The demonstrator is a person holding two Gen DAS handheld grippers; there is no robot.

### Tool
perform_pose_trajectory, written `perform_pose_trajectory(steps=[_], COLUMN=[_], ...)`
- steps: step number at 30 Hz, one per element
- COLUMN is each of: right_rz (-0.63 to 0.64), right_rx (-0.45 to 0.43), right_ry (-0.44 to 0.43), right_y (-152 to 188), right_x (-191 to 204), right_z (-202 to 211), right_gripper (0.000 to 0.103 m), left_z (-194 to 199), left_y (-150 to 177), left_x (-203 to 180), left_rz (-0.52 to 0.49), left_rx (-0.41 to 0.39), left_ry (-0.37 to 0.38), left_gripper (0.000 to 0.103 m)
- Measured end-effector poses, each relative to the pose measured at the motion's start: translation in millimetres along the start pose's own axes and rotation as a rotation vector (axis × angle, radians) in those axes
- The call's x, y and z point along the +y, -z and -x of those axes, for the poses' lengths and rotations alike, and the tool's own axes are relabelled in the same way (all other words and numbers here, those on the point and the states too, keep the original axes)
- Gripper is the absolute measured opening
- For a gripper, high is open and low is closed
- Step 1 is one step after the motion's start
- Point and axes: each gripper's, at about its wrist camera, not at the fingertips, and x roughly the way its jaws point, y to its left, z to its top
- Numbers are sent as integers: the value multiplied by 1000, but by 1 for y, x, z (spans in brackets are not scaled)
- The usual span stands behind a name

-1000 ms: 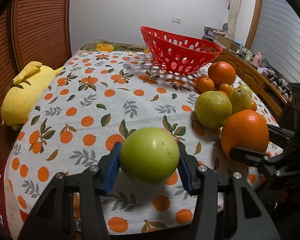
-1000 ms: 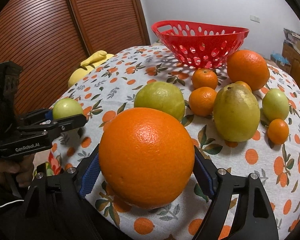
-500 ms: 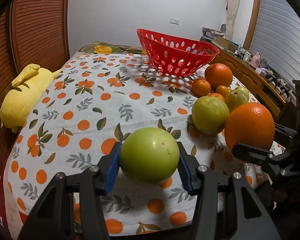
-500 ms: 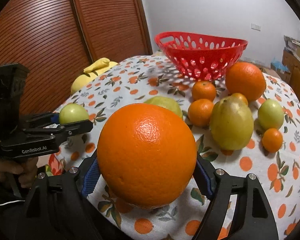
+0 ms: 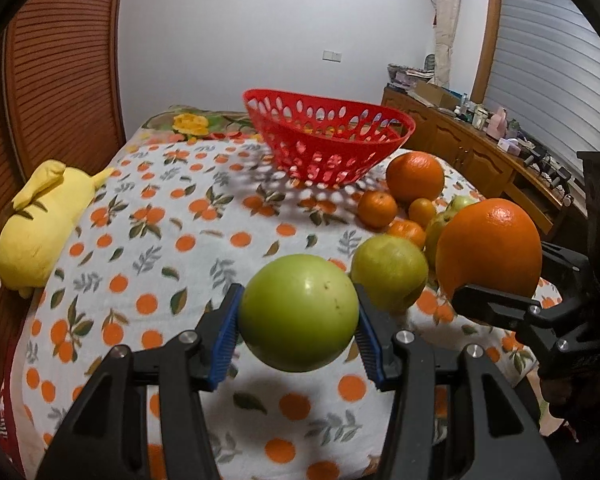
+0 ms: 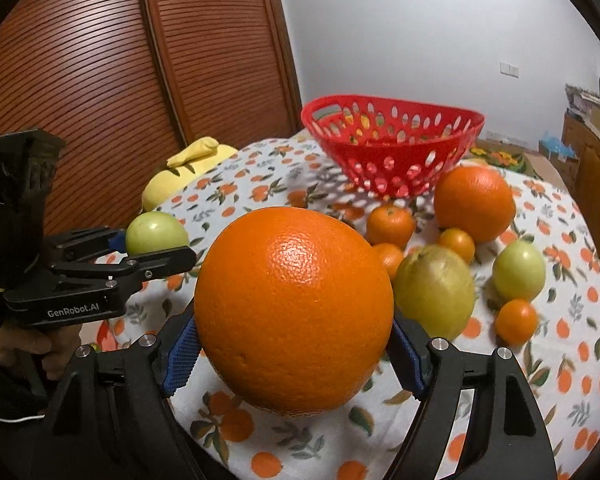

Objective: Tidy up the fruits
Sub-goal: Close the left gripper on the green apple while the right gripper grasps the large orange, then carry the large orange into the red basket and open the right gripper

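My left gripper (image 5: 298, 326) is shut on a green apple (image 5: 298, 312) and holds it above the orange-print tablecloth. My right gripper (image 6: 294, 354) is shut on a large orange (image 6: 294, 308), also lifted off the cloth. Each gripper shows in the other's view: the large orange (image 5: 490, 248) at the right, the green apple (image 6: 156, 232) at the left. An empty red basket (image 5: 328, 136) (image 6: 392, 140) stands at the far side. In front of it lie a second large orange (image 6: 474, 202), several small mandarins (image 6: 390, 224), a yellow-green pear (image 6: 434, 294), a yellow-green round fruit (image 5: 388, 268) and another green apple (image 6: 518, 270).
A yellow plush toy (image 5: 40, 220) lies at the left edge of the bed-like surface. Brown slatted doors (image 6: 120, 80) stand behind it. A wooden sideboard (image 5: 480, 152) with clutter runs along the right. A person's hand (image 6: 24, 344) holds the left gripper's handle.
Both grippers have risen with their fruit, the large orange now clear of the cloth. The basket and loose fruit sit lower and farther in both views.
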Motion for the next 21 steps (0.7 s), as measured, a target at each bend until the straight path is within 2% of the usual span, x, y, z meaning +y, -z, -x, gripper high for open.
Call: perform_pose_trajectory(steps=[8,21], right_rz=[12,45], right_rx=[-41,-92], right_ry=[22,79], right_y=[-24,-94], right_x=[-21,-65], right_z=[5,11], right_gripper=[82,82], left_z=[-12,-37], left_y=[-29,-82], left_x=[-13,-20], left_rz=[-46,-76], left_rx=[-15,-37], left_ry=[14,38], left_gripper=[52,52])
